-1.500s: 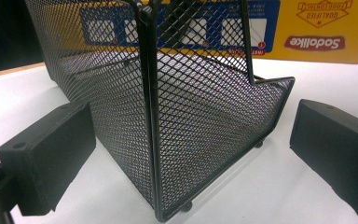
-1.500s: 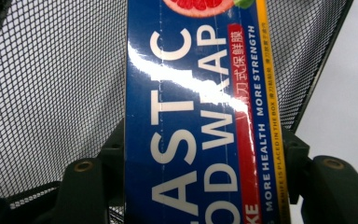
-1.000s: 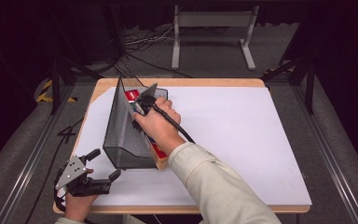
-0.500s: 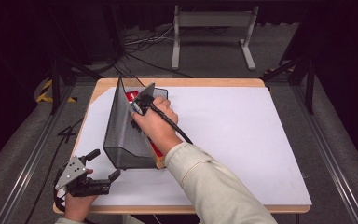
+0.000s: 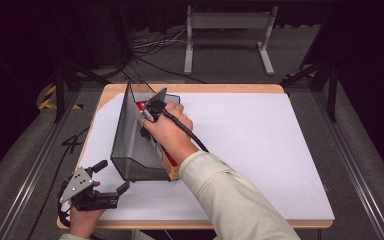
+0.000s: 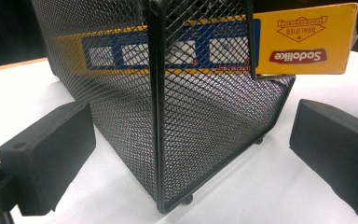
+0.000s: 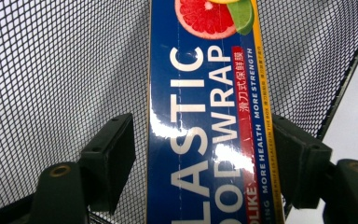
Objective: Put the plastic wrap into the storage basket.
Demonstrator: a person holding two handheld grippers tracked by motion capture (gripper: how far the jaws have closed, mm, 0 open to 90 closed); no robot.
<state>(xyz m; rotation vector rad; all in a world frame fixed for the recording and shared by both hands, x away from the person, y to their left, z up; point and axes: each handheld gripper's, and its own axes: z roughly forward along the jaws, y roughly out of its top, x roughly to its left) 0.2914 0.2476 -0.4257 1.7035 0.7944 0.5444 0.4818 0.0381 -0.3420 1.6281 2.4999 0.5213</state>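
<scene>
- Plastic wrap box, long, blue and yellow, lying inside the black mesh file holder on the left part of the white-covered table.
- One yellow end of the box sticking out past the holder's near open edge, seen in the left gripper view; in the high view the same end showing at the holder's near corner.
- In the right gripper view, box running lengthwise straight up between the two black jaws, printed face toward the camera, mesh wall behind it on both sides.
- Right gripper reaching down into the holder from above, over the far half of the box.
- Jaws of the right gripper just been opening: now partly spread, a narrow gap at the left pad, right pad close against the box's yellow edge; contact on that side too close to judge, no firm pinch apparent.
- Box still between those jaws, resting in the holder rather than clamped.
- Left gripper low at the table's near left corner, just beside the holder's near corner, pointing toward it.
- Left jaws spread wide, one pad on each side of the holder's corner post in its own view, well clear of the mesh, holding nothing.
- Holder standing upright on the white sheet, small feet visible under its near edge.
</scene>
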